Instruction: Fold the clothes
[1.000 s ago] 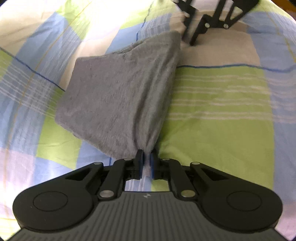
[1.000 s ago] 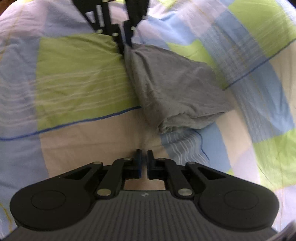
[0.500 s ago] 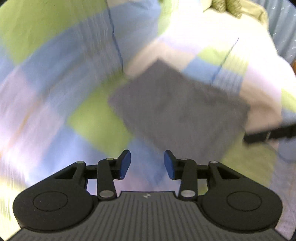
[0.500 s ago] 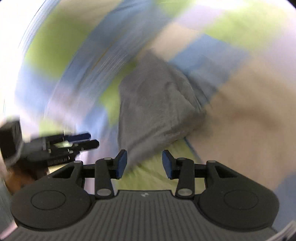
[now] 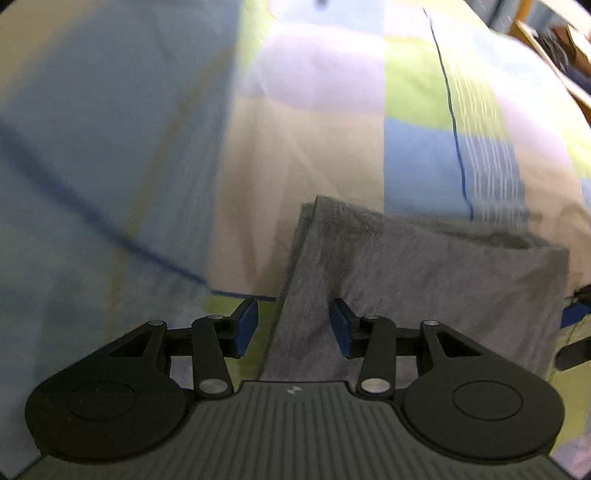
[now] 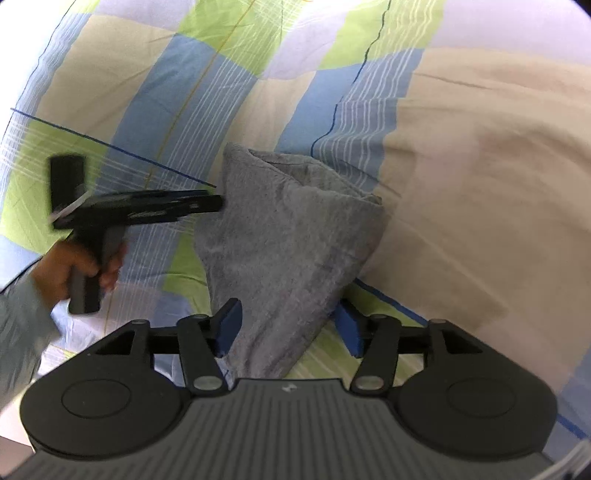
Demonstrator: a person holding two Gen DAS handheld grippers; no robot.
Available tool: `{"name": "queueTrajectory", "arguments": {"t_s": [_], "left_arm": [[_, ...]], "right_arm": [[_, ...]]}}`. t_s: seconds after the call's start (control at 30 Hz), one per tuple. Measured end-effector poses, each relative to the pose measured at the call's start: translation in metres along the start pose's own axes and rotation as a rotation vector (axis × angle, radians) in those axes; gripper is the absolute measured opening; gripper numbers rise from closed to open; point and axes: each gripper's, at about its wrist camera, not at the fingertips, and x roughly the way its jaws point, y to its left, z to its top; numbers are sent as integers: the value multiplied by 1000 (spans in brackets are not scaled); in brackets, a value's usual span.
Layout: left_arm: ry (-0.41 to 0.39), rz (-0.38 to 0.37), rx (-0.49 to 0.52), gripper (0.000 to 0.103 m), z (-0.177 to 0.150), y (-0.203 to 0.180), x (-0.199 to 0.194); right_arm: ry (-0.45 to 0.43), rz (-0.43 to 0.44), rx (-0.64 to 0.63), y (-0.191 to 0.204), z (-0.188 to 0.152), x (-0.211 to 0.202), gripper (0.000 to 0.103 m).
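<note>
A grey garment point(image 5: 424, 280) lies folded on the plaid bedsheet point(image 5: 303, 147). Its left edge runs between the jaws of my left gripper point(image 5: 293, 325), which are opening, and the blue pads stand clear of the cloth. In the right wrist view the same garment point(image 6: 291, 236) tapers toward my right gripper point(image 6: 288, 326). Those jaws are opening too, with the narrow end of the cloth lying loosely between the pads. The left gripper point(image 6: 218, 201) appears there at the garment's left side, held by a hand point(image 6: 85, 266).
The bedsheet point(image 6: 461, 184) fills both views in green, blue, beige and lilac blocks. A sleeve point(image 6: 22, 325) shows at the lower left of the right wrist view. Wooden furniture point(image 5: 546, 33) sits beyond the bed's far right edge.
The left gripper let go of the garment corner and swung round to another edge. The right gripper opened and moved to the garment's narrow end. The cloth now lies flat and folded.
</note>
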Motion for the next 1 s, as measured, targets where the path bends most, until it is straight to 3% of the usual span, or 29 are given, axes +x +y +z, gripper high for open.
{"name": "queueTrajectory", "arguments": {"t_s": [0.1, 0.17, 0.23, 0.27, 0.33, 0.47, 0.53, 0.57, 0.6, 0.77, 1.0], "left_arm": [[29, -33, 24, 53, -1, -3, 17], [34, -67, -38, 52, -1, 0, 27], [39, -80, -27, 45, 0, -3, 27], [39, -83, -12, 35, -1, -6, 25], [28, -69, 29, 32, -4, -14, 21], [-23, -58, -19, 30, -15, -16, 20], [-47, -19, 19, 27, -21, -26, 17], [-59, -6, 20, 23, -23, -29, 14], [-70, 3, 15, 17, -25, -31, 12], [-125, 9, -128, 10, -40, -34, -10], [-134, 41, -467, 9, -68, -70, -58]], "right_arm": [[-13, 9, 16, 0, 0, 3, 58], [-24, 13, 31, -2, 0, 4, 58], [-35, 13, 43, -3, -1, 3, 58], [-38, 11, 45, -3, -1, 3, 58], [-45, 7, 48, -3, -3, 3, 58], [-59, 5, 45, -3, -6, 5, 58], [-52, 5, 26, 1, -4, 12, 45], [-43, 3, 20, 1, -3, 15, 18], [-31, -1, 15, 2, 0, 20, 7], [-20, 15, -29, 11, 18, 20, 6], [216, 12, -282, 44, 95, 2, 6]]}}
